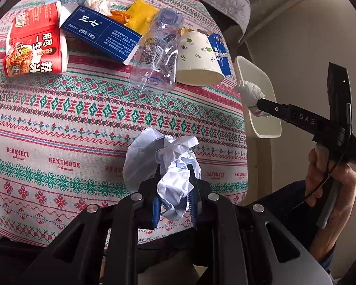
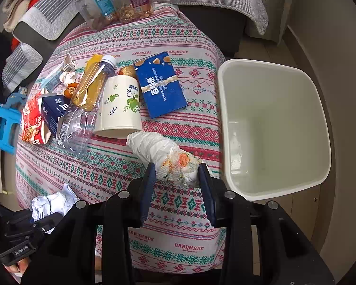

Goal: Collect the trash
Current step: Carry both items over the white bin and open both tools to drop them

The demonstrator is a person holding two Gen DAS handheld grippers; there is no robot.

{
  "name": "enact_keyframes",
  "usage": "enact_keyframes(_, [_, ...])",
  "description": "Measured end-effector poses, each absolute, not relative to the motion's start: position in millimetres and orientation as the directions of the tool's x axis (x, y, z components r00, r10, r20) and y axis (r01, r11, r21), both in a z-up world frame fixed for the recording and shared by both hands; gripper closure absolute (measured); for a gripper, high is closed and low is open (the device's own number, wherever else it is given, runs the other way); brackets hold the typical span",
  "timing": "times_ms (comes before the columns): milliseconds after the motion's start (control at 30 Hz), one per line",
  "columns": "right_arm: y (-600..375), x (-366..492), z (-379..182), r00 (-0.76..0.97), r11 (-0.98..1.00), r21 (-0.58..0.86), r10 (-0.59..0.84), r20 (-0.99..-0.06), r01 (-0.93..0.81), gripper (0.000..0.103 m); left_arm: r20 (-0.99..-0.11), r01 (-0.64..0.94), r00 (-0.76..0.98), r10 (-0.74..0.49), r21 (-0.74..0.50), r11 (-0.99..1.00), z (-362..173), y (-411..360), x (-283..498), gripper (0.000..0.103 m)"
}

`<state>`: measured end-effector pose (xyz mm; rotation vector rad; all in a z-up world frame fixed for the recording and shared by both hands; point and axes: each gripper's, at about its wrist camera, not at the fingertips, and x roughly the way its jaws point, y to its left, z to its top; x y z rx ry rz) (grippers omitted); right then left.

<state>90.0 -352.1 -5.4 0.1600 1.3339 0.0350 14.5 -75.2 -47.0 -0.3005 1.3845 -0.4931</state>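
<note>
My left gripper (image 1: 174,190) is shut on a crumpled white paper ball (image 1: 168,163), held above the patterned tablecloth (image 1: 59,118). My right gripper (image 2: 176,180) is shut on a stained white tissue wad (image 2: 163,154), near the table's right edge beside the white bin (image 2: 273,128). From the left wrist view the right gripper (image 1: 256,104) holds the tissue wad (image 1: 250,92) in front of the bin (image 1: 263,118). Trash lies on the table: a clear plastic bottle (image 1: 159,52), a paper cup (image 1: 199,59), a dark blue box (image 1: 102,33), a red noodle packet (image 1: 35,42).
A blue biscuit box (image 2: 162,85), a yellow wrapper (image 2: 90,85) and a small tissue ball (image 2: 67,77) also lie on the table. Two snack jars (image 2: 114,2) stand at the far edge. A sofa with cushions (image 2: 47,19) lies behind. A blue plastic stool (image 2: 2,125) stands at left.
</note>
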Motion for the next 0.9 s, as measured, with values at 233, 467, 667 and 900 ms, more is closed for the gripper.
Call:
enact_keyframes(233, [-434,83,11,0.302,0.957,0.119,0.035,-0.953,0.265,0.067,-0.840,0.283,0.075,-0.537,-0.498,0.819,-20,-186,47,0.084])
enact_keyframes(467, [-490,78,8,0.316,0.901,0.147,0.012,-0.949,0.407,0.066,-0.810,0.308,0.056,-0.584,-0.543,0.781,-27,-290,88,0.084])
enact_keyframes(667, [-536,68,4,0.337,0.809,0.195,-0.004,-0.941,0.555,0.051,-0.816,0.306,0.082,-0.572,-0.526,0.794,-43,-345,116,0.037])
enact_keyframes(900, [-537,68,4,0.364,0.815,0.235,0.032,-0.931,0.530,0.044,-0.855,0.303,0.115,-0.506,-0.455,0.837,-46,-296,92,0.032])
